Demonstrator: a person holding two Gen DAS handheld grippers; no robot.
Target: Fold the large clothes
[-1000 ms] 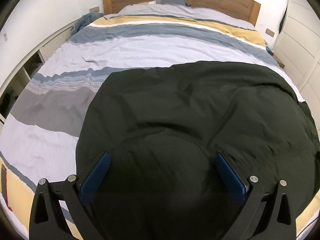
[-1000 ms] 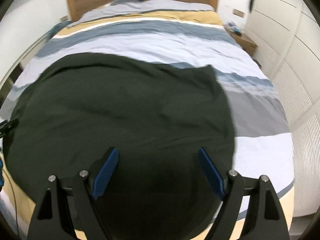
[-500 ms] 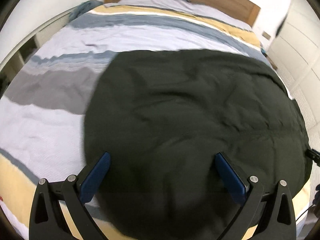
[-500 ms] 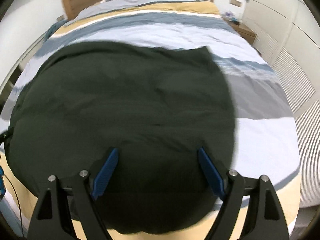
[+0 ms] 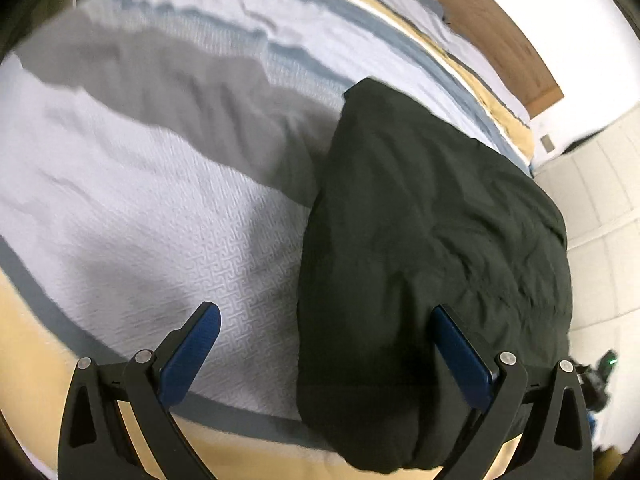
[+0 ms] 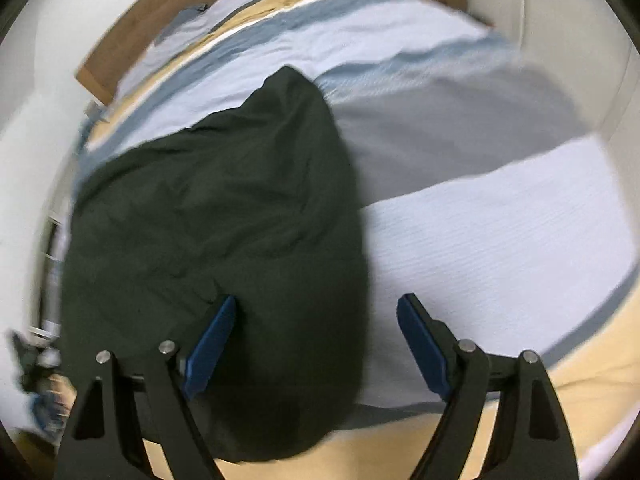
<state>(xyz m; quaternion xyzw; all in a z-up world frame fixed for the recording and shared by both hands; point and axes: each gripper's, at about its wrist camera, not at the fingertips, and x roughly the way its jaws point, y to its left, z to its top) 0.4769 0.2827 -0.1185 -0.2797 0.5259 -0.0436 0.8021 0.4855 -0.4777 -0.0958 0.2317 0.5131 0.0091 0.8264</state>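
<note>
A large dark green garment lies spread flat on the striped bed; it also shows in the right wrist view. My left gripper is open and empty, low over the garment's left near edge, its right finger over the cloth and its left finger over the bedspread. My right gripper is open and empty over the garment's right near edge, its left finger over the cloth and its right finger over the bedspread. Neither holds the fabric.
The bedspread has grey, white, blue and yellow stripes. A wooden headboard stands at the far end. White wardrobe doors line one side. The bed's near edge runs just below both grippers.
Both grippers have dropped closer to the bed and swung outward, the left to the garment's left edge and the right to its right edge. Both views are tilted now.
</note>
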